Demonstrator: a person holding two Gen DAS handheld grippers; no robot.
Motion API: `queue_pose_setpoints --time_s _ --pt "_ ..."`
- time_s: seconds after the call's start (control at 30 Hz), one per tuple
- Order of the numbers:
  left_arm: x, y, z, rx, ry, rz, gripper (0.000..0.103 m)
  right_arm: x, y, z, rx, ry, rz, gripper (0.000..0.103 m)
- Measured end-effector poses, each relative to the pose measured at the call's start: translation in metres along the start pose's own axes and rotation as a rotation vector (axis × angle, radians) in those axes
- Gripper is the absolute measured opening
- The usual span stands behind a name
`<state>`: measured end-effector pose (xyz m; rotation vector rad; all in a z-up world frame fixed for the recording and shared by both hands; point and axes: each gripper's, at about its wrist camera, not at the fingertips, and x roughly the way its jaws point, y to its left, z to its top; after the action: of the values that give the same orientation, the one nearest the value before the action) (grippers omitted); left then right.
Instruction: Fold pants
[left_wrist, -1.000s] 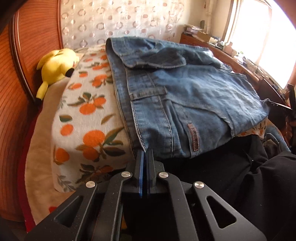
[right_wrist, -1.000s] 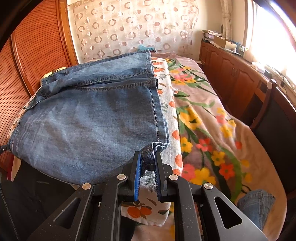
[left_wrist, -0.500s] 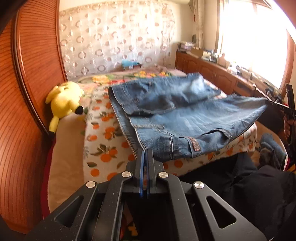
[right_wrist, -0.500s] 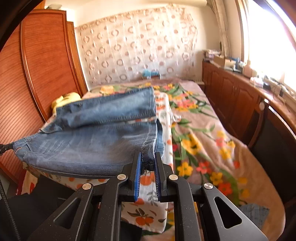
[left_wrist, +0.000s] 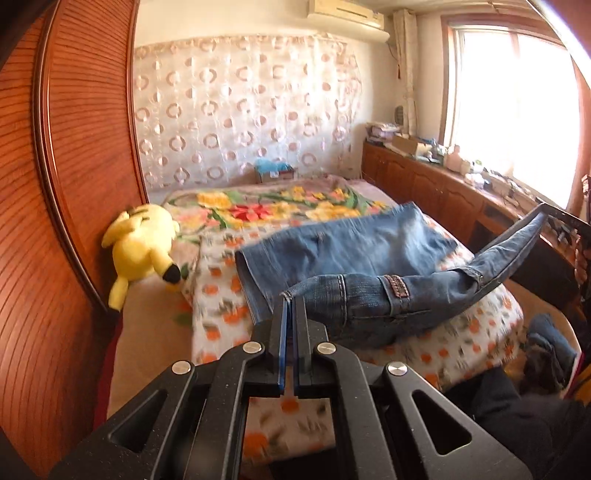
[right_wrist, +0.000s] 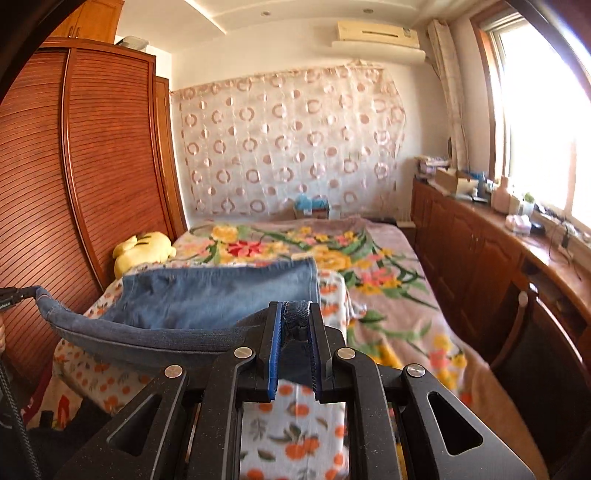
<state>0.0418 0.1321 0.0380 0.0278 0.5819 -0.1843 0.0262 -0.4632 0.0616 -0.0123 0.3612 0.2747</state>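
**Both claws hold the waistband up off the bed**

The left gripper (left_wrist: 290, 301) is clenched on one corner of the jeans (left_wrist: 354, 247) at the waistband, its jaws pressed together with only a thin edge of denim between them. The right gripper (right_wrist: 294, 314) grips the opposite corner, a thick bunch of seam wedged between its pads. The waistband hangs taut between the two, raised above the orange-print blanket (left_wrist: 221, 295), while the legs lie flat further up the bed, near the yellow plush toy (left_wrist: 142, 245). The step in hand looks like a lengthwise fold, the waist end lifted to be carried over the legs. The next move calls for both hands travelling forward together, level, so the edges meet squarely before either lets go
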Motion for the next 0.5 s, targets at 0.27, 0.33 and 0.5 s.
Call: queue_pose_setpoints --time_s 0.27,0.33,0.5 --pt "0.056 0.012 0.072 0.019 -0.043 0.04 0.003 0.07 0.004 0.046 -0.047 -0.018 -0.04 0.013" --pt "0.073 0.014 0.091 0.033 -0.046 0.054 0.003 0.092 0.006 0.056 -0.059 -0.012 -0.056 0.013" --pt "0.126 0.02 0.121 0.048 -0.016 0.082 0.003 0.152 0.014 0.067 -0.073 0.048 -0.089 0.013"
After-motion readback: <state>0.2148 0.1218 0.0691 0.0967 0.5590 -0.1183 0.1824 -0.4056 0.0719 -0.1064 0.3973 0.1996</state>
